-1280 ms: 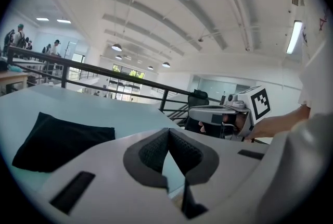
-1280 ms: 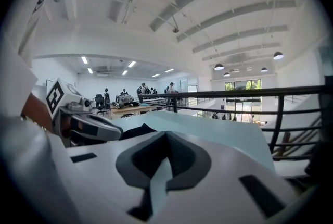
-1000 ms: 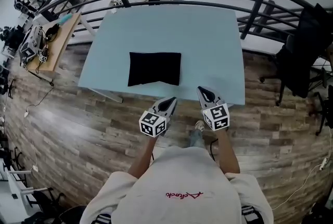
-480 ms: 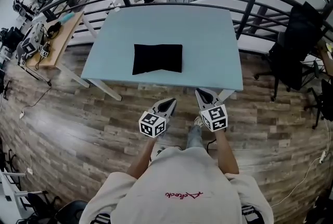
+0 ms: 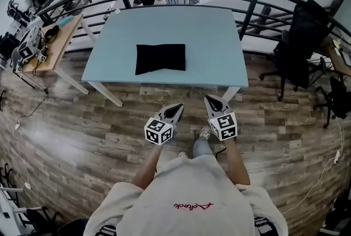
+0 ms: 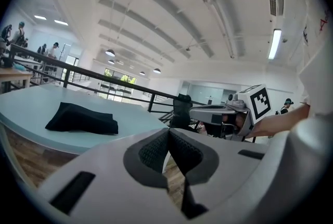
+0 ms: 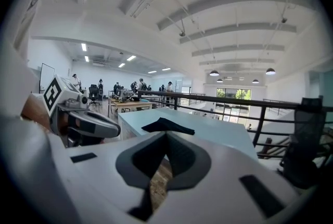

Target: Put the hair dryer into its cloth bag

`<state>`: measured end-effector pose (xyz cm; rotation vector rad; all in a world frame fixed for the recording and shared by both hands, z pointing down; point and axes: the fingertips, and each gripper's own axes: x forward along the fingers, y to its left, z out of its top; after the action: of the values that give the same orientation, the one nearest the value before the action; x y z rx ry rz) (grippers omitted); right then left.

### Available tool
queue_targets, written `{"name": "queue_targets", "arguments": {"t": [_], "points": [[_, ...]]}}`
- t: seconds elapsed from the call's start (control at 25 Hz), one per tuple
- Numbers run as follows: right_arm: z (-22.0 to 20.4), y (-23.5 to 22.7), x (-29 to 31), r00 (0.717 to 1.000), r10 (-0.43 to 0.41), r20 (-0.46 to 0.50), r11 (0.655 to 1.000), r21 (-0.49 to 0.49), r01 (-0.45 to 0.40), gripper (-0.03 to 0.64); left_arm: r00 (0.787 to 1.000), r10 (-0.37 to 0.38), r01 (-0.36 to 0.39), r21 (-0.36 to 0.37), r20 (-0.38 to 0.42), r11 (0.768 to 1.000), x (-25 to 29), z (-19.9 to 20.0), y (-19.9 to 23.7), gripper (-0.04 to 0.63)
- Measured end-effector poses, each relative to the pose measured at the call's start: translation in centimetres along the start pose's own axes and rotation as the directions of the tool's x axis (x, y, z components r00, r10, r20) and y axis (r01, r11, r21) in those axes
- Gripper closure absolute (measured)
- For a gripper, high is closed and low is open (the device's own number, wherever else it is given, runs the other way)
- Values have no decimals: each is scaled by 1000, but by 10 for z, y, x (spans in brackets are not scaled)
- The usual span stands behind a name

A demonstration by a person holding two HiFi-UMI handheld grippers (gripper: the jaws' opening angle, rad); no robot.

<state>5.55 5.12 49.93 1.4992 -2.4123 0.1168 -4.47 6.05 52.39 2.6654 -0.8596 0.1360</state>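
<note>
Cloth bag [image 5: 160,59], black, lies on the pale blue bench [image 5: 214,32], left of centre in the head view. No hair dryer shows outside the bag in any view. I cannot tell whether it is inside, though the left gripper view shows some bulk at one end of the bag. I hold the left claw [image 5: 176,110] and the right claw [image 5: 213,102] side by side over the wooden floor [image 5: 93,119], short of the bench's near edge, both pointing toward it. Both claws are fully closed with nothing between the jaws. I judge that no handling step is in hand, since the rig stands off from the work. If the dryer is not yet packed, the next move calls for locating it first, then closing in on the bench and opening a claw to lift the bag's mouth. The bag lies well apart from both claws, ahead and slightly left of the left claw.
</note>
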Motion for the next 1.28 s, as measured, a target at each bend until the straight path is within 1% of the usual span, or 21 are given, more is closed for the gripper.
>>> {"name": "queue_targets", "arguments": {"t": [0.2,0.4,0.64,1.08,1.28], "points": [[-9,2,-17,1000,-1,-18,1000,3,2,601,1000,-7,7,-13,-1,1000,-3,-8,-17,586],[1,2,-26,1000,-13,19,1000,10,13,601,1000,0,0,-19,9,1000,-9,-7,-23,586],[-13,4,-43,1000,-1,18,1000,29,1,601,1000,19,-19,-10,1,1000,-11,-14,-40,586],[-21,4,-99,999,19,31,999,38,-20,601,998,59,-59,-1,12,998,-28,-23,-99,588],[-25,6,-121,999,18,28,999,32,-19,601,997,72,-72,-4,14,997,-34,-28,-116,588]]}}
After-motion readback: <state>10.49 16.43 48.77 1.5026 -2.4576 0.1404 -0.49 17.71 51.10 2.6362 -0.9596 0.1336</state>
